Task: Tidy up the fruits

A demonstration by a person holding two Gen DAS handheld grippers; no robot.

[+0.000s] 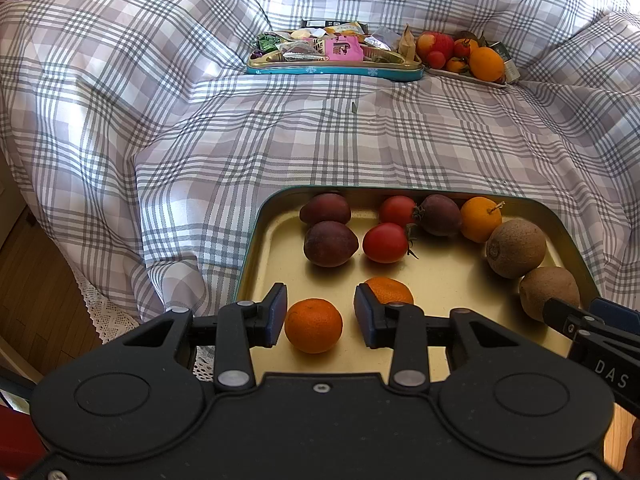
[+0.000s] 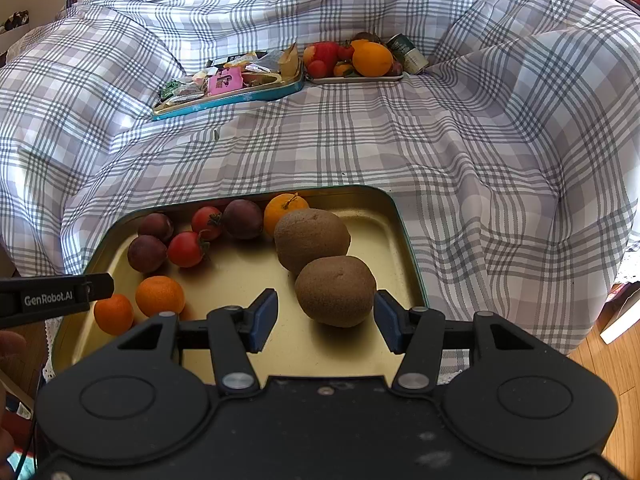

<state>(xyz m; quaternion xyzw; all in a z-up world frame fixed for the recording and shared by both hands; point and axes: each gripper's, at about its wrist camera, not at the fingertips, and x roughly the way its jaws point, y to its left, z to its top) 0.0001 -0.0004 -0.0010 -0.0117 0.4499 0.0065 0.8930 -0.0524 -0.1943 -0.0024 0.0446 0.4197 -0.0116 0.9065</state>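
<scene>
I'm working in a home, likely a bedroom: a rumpled plaid quilt [image 1: 200,120] with a lace-edged sheet [image 1: 108,320] covers a bed, wooden flooring [image 2: 612,380] runs alongside it, and a snack tin [image 1: 332,68] sits on the bedding.

The black two-finger left gripper [image 1: 320,318] with blue-padded fingertips and the matching black right gripper [image 2: 326,320] both hang side by side, jaws spread wide, clamping nothing.
</scene>
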